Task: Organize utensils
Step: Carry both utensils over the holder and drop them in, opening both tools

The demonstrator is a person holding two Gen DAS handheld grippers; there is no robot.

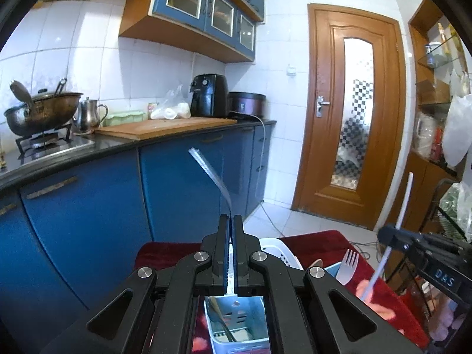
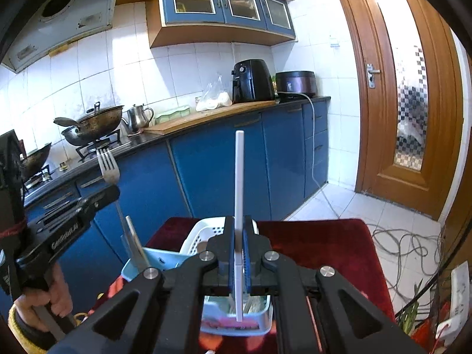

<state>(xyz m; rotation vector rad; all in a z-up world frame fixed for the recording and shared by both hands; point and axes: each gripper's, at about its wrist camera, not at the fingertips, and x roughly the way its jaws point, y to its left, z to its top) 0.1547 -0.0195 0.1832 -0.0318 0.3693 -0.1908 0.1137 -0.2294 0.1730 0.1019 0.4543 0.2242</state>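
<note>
My left gripper (image 1: 231,221) is shut on a metal fork (image 1: 212,174), seen edge-on, tines up; the right wrist view shows it (image 2: 108,165) held upright above the light blue holder (image 2: 153,261). My right gripper (image 2: 239,224) is shut on a white chopstick (image 2: 239,177), held upright; it also shows in the left wrist view (image 1: 402,206). Below both grippers a white slotted utensil basket (image 1: 236,321) (image 2: 194,236) sits on a red cloth (image 2: 318,244). Another fork (image 1: 349,264) stands in the blue holder (image 1: 334,268).
Blue kitchen cabinets (image 1: 177,183) with a black counter run behind, bearing a wok on the stove (image 1: 41,112), kettle (image 1: 88,115), cutting board (image 1: 165,126) and air fryer (image 1: 209,94). A wooden door (image 1: 351,112) is right. Cables (image 2: 404,244) lie on the floor.
</note>
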